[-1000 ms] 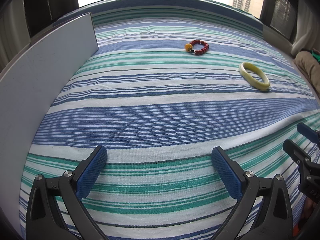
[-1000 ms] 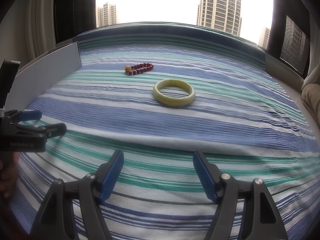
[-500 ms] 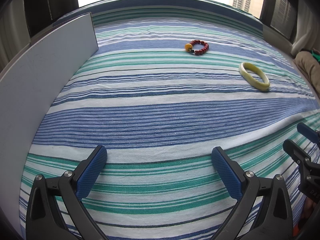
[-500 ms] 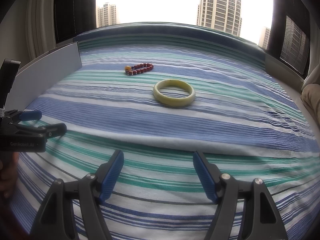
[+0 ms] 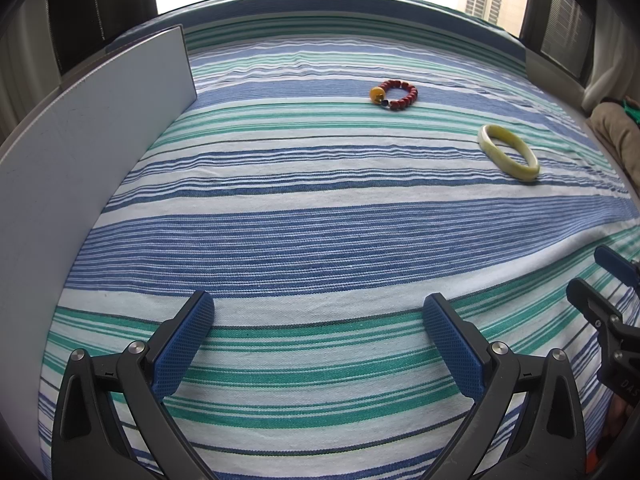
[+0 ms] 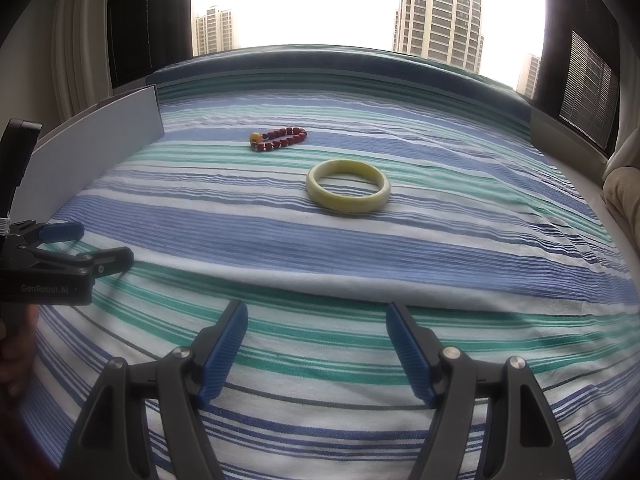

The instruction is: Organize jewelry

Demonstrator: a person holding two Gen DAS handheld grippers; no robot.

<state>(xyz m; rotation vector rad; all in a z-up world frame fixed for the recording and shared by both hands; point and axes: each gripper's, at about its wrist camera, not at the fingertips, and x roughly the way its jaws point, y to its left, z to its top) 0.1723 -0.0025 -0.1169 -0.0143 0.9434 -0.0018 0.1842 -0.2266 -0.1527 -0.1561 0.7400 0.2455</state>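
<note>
Both grippers stand with jaws spread and nothing between them: the left gripper (image 5: 318, 312) and the right gripper (image 6: 316, 320) hover low over the striped cloth (image 6: 400, 252). Ahead of the right one lies the pale yellow bangle (image 6: 348, 191); just beyond it, apart, the red bead bracelet (image 6: 279, 139). At the left edge stands a grey board (image 5: 80, 152).
</note>
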